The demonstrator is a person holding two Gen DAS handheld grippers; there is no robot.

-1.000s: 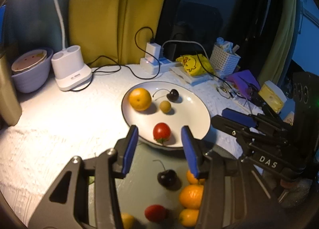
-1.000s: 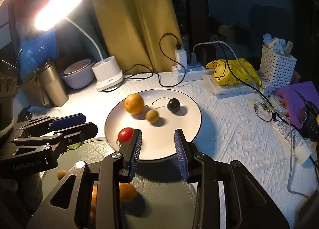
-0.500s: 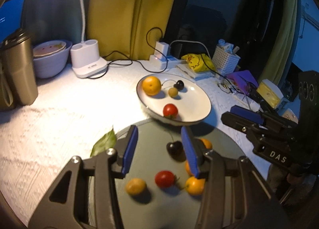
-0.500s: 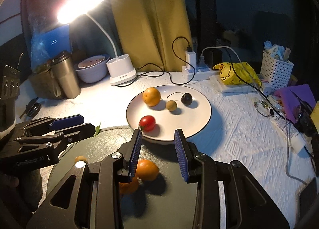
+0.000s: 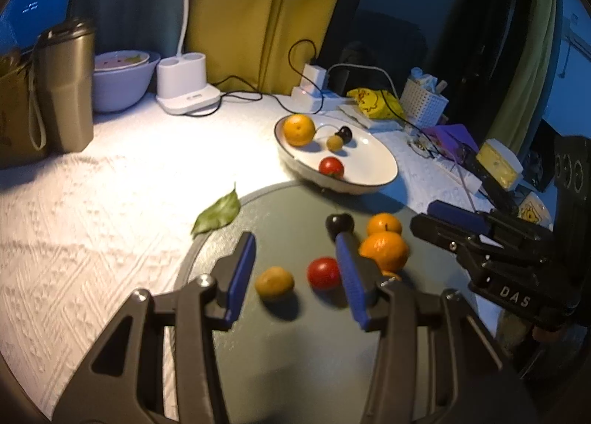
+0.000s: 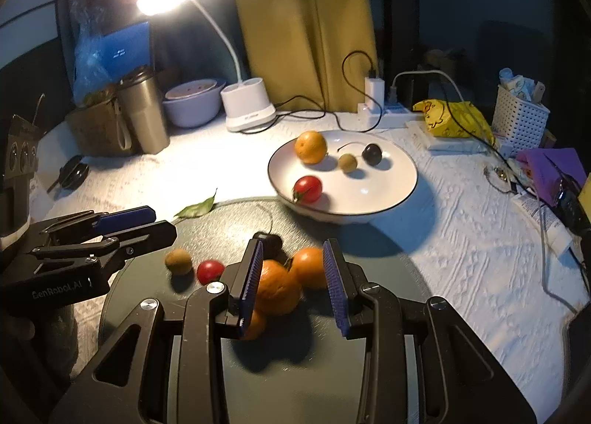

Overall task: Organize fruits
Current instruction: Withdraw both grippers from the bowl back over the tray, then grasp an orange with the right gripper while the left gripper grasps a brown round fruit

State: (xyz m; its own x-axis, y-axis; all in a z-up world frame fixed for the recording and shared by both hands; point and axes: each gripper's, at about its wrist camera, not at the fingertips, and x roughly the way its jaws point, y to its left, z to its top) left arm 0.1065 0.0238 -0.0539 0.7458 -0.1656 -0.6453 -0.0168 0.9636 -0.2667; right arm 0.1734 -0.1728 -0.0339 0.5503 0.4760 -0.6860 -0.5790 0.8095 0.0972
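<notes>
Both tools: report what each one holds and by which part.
Nothing is held. The left tool hangs open over the dark tray, fruit below it untouched. The right tool is open too, above the oranges, its pads clear of them.

A table covered by a white textured cloth is seen. On it are set a white plate, a dark round tray, a green leaf, a lamp base, a steel tumbler and a white basket.
</notes>
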